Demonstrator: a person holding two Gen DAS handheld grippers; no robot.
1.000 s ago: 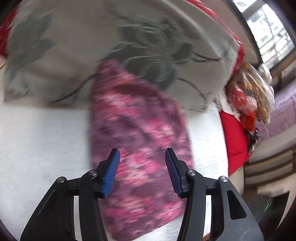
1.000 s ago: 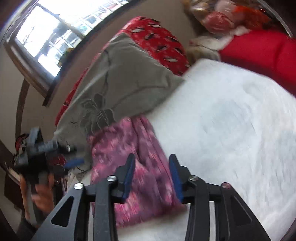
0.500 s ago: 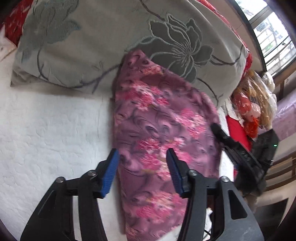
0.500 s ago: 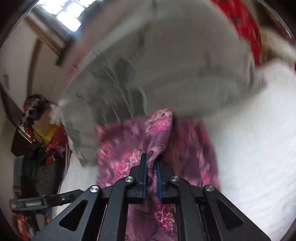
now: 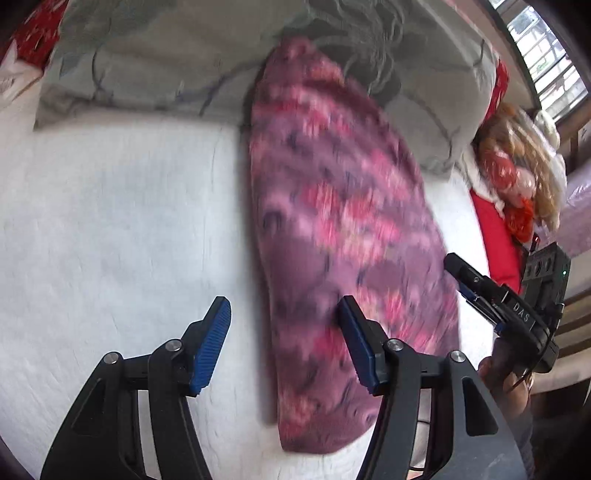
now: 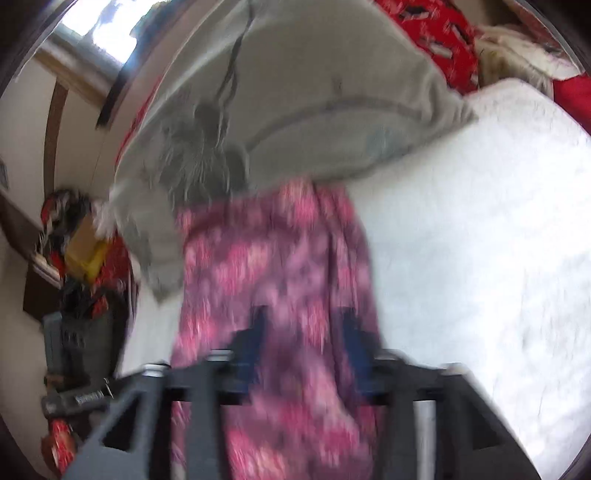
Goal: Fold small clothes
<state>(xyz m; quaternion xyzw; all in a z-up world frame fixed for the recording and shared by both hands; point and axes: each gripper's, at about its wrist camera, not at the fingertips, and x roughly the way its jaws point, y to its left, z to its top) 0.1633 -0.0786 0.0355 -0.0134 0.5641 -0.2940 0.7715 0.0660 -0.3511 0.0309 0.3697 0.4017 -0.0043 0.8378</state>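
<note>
A purple and pink floral garment (image 5: 343, 236) lies in a long folded strip on the white bedspread (image 5: 110, 229), its far end against a grey pillow. My left gripper (image 5: 284, 343) is open above the strip's near left edge and holds nothing. My right gripper (image 6: 303, 332) is open over the same garment (image 6: 273, 266) with cloth between and under its fingers; the frame is blurred. The right gripper also shows in the left wrist view (image 5: 476, 291) at the strip's right edge.
A grey pillow with a flower pattern (image 5: 184, 55) lies across the far side of the bed. Red cushions and a doll (image 5: 517, 177) sit at the right. A window (image 6: 96, 18) is behind the pillow. Clutter (image 6: 77, 251) stands off the bed's left side.
My right gripper has opened and let go of the garment fold it was pinching. The strip now lies flatter. My left gripper has shifted left toward the strip's left edge.
</note>
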